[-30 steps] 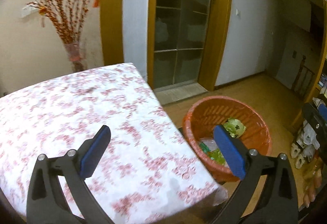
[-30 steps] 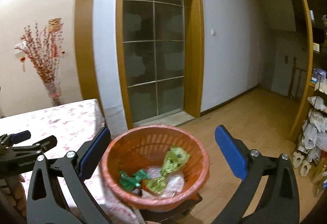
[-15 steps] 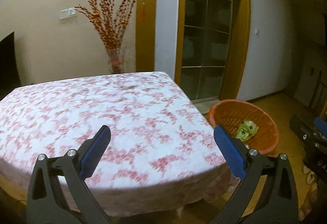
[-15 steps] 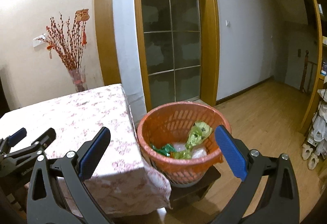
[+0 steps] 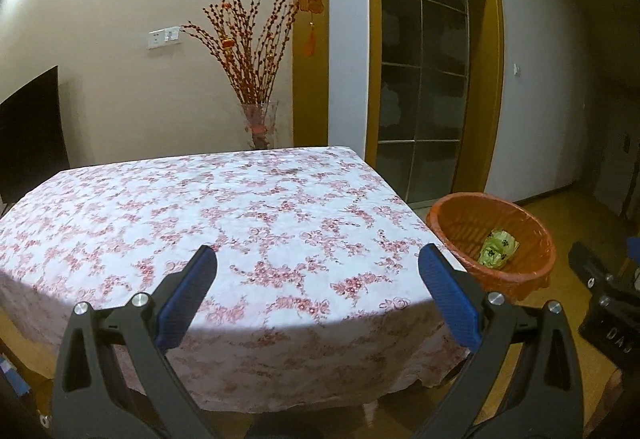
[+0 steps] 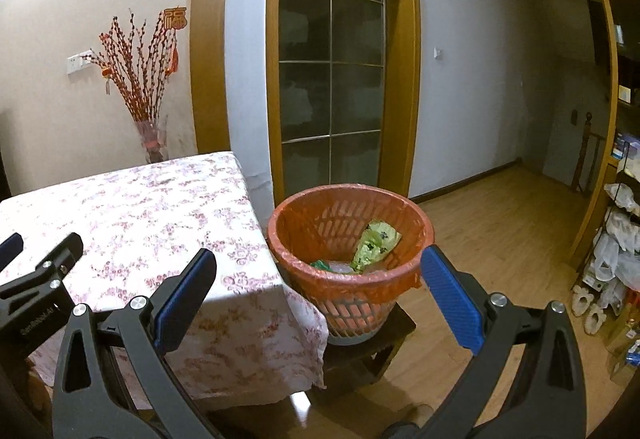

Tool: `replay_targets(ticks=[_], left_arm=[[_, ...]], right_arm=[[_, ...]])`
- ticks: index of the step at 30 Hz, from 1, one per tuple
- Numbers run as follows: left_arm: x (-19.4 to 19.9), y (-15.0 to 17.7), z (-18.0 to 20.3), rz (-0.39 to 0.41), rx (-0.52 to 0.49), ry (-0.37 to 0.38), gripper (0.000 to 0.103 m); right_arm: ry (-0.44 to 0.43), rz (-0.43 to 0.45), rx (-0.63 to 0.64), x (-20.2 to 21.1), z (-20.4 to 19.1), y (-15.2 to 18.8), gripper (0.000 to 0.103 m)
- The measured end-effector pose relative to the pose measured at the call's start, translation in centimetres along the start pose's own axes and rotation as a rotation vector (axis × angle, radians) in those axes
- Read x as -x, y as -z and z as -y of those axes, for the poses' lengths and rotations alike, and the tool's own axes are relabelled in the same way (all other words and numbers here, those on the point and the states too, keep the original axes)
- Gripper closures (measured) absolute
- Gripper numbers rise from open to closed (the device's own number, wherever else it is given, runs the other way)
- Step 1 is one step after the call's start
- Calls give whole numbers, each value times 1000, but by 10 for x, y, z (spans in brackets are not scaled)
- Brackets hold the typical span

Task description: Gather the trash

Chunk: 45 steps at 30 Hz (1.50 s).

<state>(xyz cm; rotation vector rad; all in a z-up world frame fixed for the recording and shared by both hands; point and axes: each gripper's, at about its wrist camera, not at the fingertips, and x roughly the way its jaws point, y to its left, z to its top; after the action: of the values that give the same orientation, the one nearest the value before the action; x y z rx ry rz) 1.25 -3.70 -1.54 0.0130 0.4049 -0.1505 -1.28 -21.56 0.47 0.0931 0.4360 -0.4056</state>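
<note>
An orange waste basket (image 6: pixel 348 239) lined with an orange bag stands on a low dark stool (image 6: pixel 372 351) beside the table's right side. Inside it lie a green patterned wrapper (image 6: pixel 374 243), a darker green scrap and clear plastic. The same basket (image 5: pixel 492 239) shows at the right in the left wrist view. My left gripper (image 5: pixel 320 295) is open and empty, held back from the table's near edge. My right gripper (image 6: pixel 318 299) is open and empty too, back from the basket. The left gripper also shows at the left edge of the right wrist view, as dark fingers (image 6: pixel 44 271).
The table (image 5: pixel 224 215) wears a white cloth with a red flower print, and no trash shows on it. A vase of red branches (image 5: pixel 256 119) stands behind it. A glass door (image 6: pixel 332 91) is at the back, wooden floor (image 6: pixel 500 223) to the right, and cluttered shelves (image 6: pixel 620 239) at far right.
Both grippers have pulled back and away from the table and basket, so both look smaller and farther. Both stay open and empty.
</note>
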Motion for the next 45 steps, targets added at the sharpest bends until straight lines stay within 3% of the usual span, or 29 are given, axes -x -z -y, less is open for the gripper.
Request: replay_targets(ticks=[22, 45], left_arm=[[8, 22, -1, -31, 8, -37, 4], [4, 28, 0, -64, 21, -38, 4]], right_arm=[[66, -40, -19, 12, 5, 23, 2], [64, -64, -14, 10, 4, 28, 2]])
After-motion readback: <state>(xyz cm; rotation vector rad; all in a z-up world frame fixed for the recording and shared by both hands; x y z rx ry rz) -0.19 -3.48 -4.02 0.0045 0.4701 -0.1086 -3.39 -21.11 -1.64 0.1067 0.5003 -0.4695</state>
